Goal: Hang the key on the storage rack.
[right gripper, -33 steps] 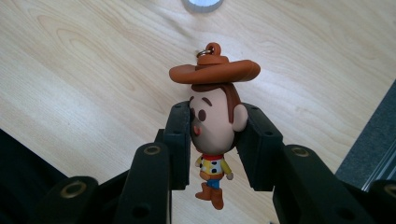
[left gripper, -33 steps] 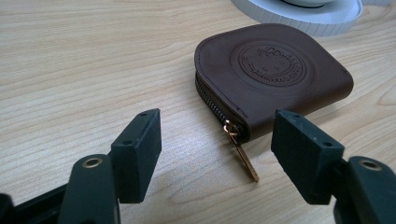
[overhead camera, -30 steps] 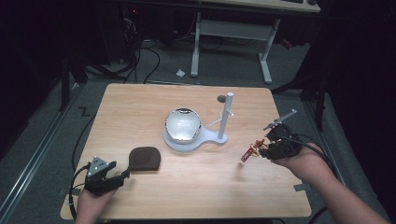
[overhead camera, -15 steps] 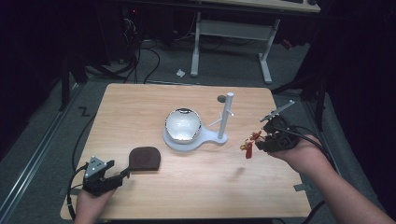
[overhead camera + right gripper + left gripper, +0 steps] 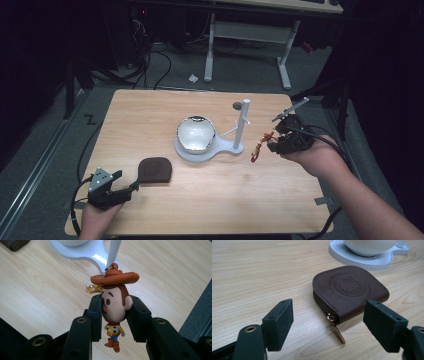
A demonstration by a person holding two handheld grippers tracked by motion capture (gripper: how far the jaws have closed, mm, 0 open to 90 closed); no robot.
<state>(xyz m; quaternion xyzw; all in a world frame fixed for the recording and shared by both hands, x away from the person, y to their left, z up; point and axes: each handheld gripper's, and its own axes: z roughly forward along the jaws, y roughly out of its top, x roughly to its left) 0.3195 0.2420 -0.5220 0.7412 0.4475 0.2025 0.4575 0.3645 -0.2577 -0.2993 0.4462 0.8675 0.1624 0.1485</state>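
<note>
A brown leather zip pouch (image 5: 155, 170) lies flat on the table at the front left. My left gripper (image 5: 131, 186) is just short of it and open. Its jaws have just been opening. In the left gripper view the pouch (image 5: 349, 290) and its gold zip pull (image 5: 338, 333) lie between the wide pads, untouched. My right gripper (image 5: 278, 142) hovers right of the white stand, shut on a cowboy figure keychain (image 5: 113, 306) by its head. The keychain's ring and charms (image 5: 259, 148) dangle to the left.
A white stand (image 5: 227, 148) at mid-table carries a shiny bowl (image 5: 196, 134) and an upright post (image 5: 242, 122) with side pegs. A small dark disc (image 5: 236, 105) lies behind it. The table's right edge (image 5: 320, 165) runs under my right forearm.
My right gripper has risen and shifted left toward the stand's post, carrying the keychain. The left hand has stayed by the pouch.
</note>
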